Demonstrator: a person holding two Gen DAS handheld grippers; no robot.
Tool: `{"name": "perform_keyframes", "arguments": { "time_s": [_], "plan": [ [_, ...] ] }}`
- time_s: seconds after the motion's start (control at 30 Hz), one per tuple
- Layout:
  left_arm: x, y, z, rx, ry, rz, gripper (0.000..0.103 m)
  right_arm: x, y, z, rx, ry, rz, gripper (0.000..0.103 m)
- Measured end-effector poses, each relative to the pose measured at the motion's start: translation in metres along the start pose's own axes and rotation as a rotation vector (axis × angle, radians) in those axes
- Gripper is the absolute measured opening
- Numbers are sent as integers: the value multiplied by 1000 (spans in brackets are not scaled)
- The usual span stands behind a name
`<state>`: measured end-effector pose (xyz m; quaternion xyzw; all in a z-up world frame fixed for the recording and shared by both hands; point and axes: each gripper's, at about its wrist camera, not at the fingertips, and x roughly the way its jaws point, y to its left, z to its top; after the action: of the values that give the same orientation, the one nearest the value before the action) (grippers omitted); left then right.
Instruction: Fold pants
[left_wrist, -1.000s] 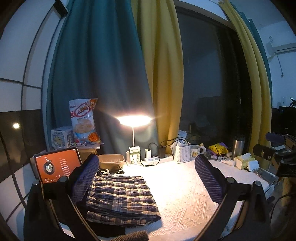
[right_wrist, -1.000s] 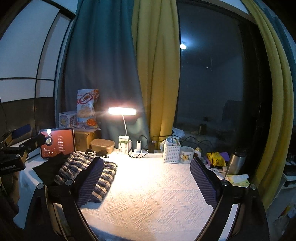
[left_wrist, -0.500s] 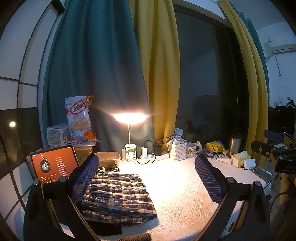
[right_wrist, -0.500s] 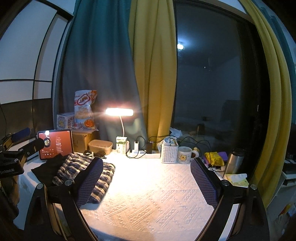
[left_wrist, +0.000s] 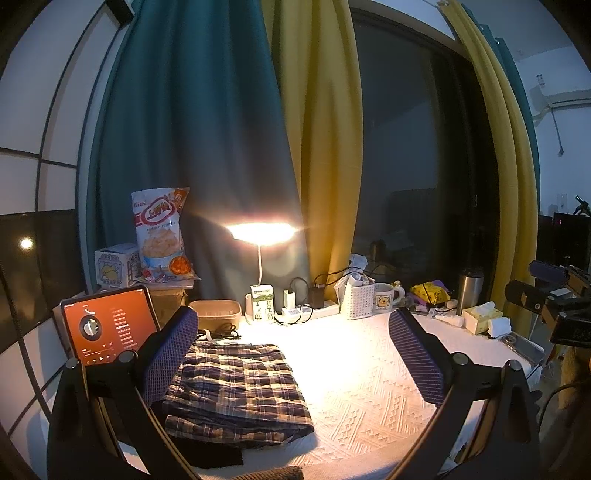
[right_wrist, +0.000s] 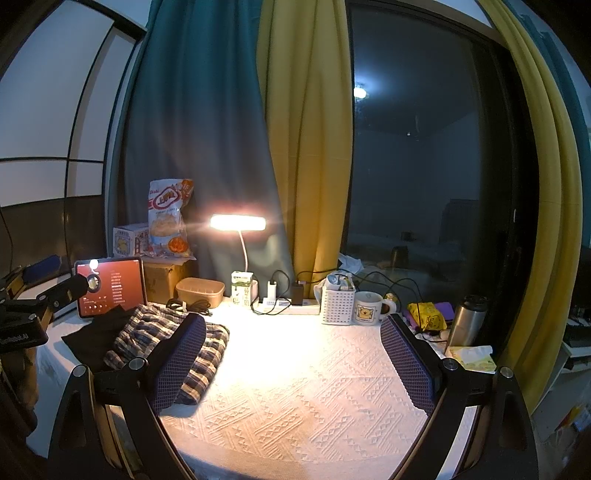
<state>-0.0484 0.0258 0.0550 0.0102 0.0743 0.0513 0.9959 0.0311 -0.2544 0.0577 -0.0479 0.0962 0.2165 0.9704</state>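
Both claws, left gripper (left_wrist: 295, 354) and right gripper (right_wrist: 293, 363), spread wide, holding nothing above the table (right_wrist: 295, 387). Plaid pants (left_wrist: 236, 391) lie folded compactly near table's left edge; folding looks done, nothing obvious left.

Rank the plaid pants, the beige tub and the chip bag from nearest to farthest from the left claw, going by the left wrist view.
1. Plaid pants: folded on the white textured cloth just ahead of the left claw, beside its left finger.
2. Beige tub: behind the pants, toward the desk lamp.
3. Chip bag: farthest, propped upright against the teal curtain at back left.
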Motion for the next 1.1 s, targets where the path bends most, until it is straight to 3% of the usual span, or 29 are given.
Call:
{"name": "perform_keyframes", "arguments": {
  "time_s": [1.1],
  "plan": [
    [-1,1,-2,-5,12,6,102,0,1,0,0,1,-1,97]
  ]
}}
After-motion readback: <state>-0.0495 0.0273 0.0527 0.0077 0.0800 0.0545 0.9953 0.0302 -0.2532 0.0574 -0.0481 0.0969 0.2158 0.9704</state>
